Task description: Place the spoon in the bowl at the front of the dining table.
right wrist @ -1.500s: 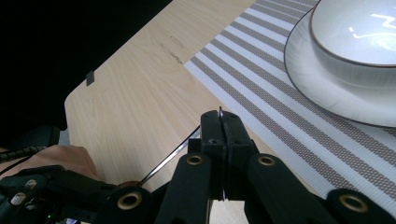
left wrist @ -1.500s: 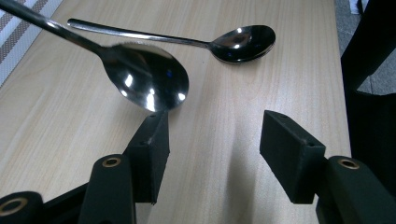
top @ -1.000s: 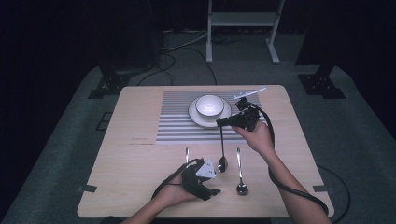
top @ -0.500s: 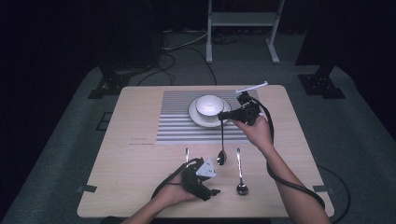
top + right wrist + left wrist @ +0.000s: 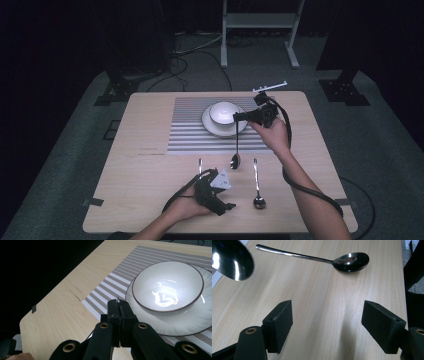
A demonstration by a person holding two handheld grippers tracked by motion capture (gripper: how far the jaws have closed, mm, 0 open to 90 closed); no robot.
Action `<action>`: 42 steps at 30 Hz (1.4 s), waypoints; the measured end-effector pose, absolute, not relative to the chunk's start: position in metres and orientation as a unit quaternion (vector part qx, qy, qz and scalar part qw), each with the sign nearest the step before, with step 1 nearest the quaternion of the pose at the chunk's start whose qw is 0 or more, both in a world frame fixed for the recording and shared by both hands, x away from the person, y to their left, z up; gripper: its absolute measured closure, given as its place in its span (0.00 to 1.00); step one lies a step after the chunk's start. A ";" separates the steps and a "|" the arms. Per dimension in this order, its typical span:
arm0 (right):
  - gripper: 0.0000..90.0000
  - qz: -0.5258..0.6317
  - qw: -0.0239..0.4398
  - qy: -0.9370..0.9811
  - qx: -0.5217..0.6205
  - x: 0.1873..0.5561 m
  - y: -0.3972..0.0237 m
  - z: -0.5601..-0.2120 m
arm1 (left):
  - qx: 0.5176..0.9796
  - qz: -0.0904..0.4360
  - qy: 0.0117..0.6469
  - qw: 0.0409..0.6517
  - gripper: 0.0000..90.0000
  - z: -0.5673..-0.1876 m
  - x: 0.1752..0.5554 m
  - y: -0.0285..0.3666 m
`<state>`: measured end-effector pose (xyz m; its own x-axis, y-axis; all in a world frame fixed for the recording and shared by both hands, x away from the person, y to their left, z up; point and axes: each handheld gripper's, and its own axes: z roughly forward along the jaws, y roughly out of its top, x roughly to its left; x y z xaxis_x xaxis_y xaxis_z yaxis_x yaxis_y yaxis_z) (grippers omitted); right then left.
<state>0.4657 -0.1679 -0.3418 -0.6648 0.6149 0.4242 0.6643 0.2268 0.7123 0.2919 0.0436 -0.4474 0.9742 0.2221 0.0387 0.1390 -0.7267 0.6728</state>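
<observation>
Spoon [image 5: 236, 145] hanging from clenched right gripper [image 5: 237, 118], pinched at handle tip: stiff, light, slick steel, prone to swinging; left gripper [image 5: 327, 322] released, just been opening, empty

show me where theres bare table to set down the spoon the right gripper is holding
Bare wood lies left of the striped placemat, out to the table edge, and along the right edge beyond the lying spoon. The near middle is crowded: left gripper, the hanging spoon, another handle.
</observation>
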 end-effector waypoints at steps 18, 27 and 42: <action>0.99 -0.473 0.015 -0.770 -0.428 0.486 -0.167 -0.334 | 0.924 0.063 0.110 0.361 0.15 -0.446 0.293 0.044; 0.99 -0.476 0.017 -0.763 -0.437 0.495 -0.165 -0.336 | 0.922 0.063 0.118 0.363 0.12 -0.447 0.294 0.044; 0.99 -0.481 0.011 -0.755 -0.445 0.510 -0.157 -0.327 | 0.921 0.062 0.119 0.365 0.12 -0.447 0.294 0.045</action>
<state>0.5098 -0.1573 -0.3274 -0.6033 0.6618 0.4451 0.6831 0.1408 0.7166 0.2940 0.0447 -0.4468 0.9641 0.2641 0.0267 0.1741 -0.7050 0.6875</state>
